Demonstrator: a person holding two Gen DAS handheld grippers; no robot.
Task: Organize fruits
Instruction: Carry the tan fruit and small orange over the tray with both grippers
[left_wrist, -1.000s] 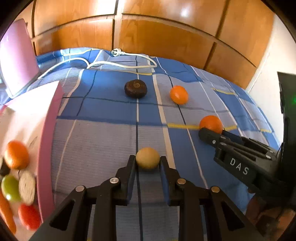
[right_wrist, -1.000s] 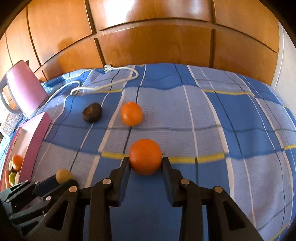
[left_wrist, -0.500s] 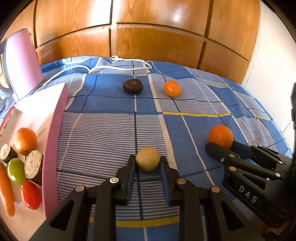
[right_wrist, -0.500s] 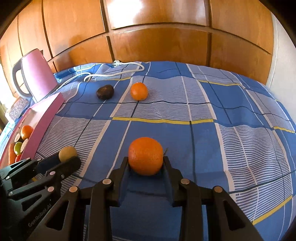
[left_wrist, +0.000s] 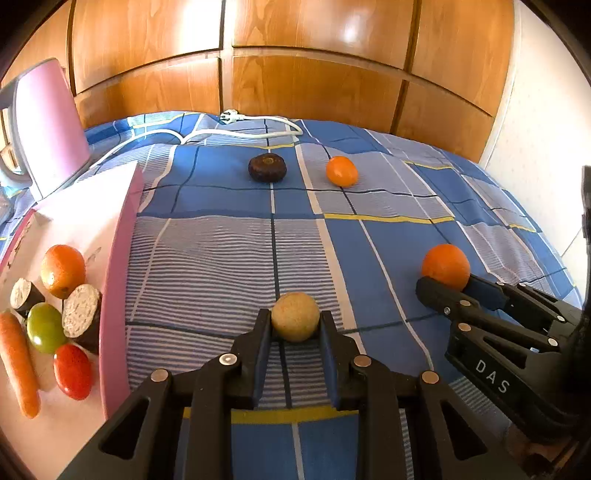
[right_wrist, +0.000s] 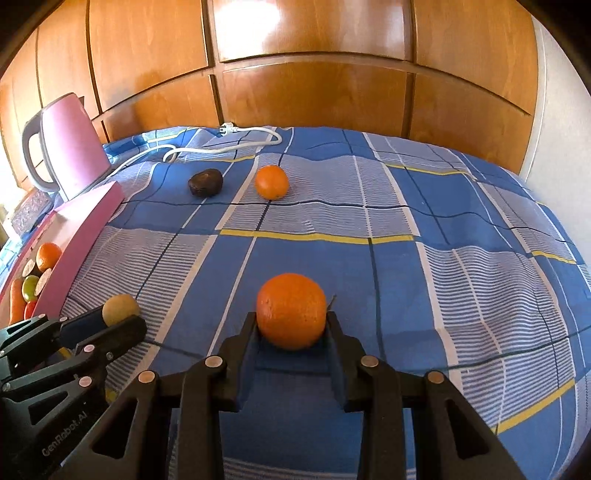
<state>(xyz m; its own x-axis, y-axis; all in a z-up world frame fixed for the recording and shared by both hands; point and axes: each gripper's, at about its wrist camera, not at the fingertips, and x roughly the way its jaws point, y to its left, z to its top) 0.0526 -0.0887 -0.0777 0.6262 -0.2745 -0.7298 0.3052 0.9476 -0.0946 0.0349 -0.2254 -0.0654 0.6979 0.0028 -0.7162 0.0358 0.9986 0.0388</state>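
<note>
Bed with blue checked cover (right_wrist: 424, 258) stood before orange-brown wooden panelling (right_wrist: 314, 92); pink electric kettle (right_wrist: 72, 144) and white power cable (right_wrist: 229, 146) at far left. Pink-rimmed tray (left_wrist: 118, 266) held produce. Dark brown round fruit (left_wrist: 267, 168) and small orange (left_wrist: 341, 171) lay on the cover. Both grippers tilted down — left gripper (left_wrist: 295, 326) clenched on a tan round fruit (left_wrist: 295, 316), right gripper (right_wrist: 291, 325) on a large orange (right_wrist: 291, 311).

box (left_wrist: 122, 236) left on bed (left_wrist: 369, 266) | kettle (left_wrist: 48, 125) behind box | cable (left_wrist: 236, 129) at far edge
</note>
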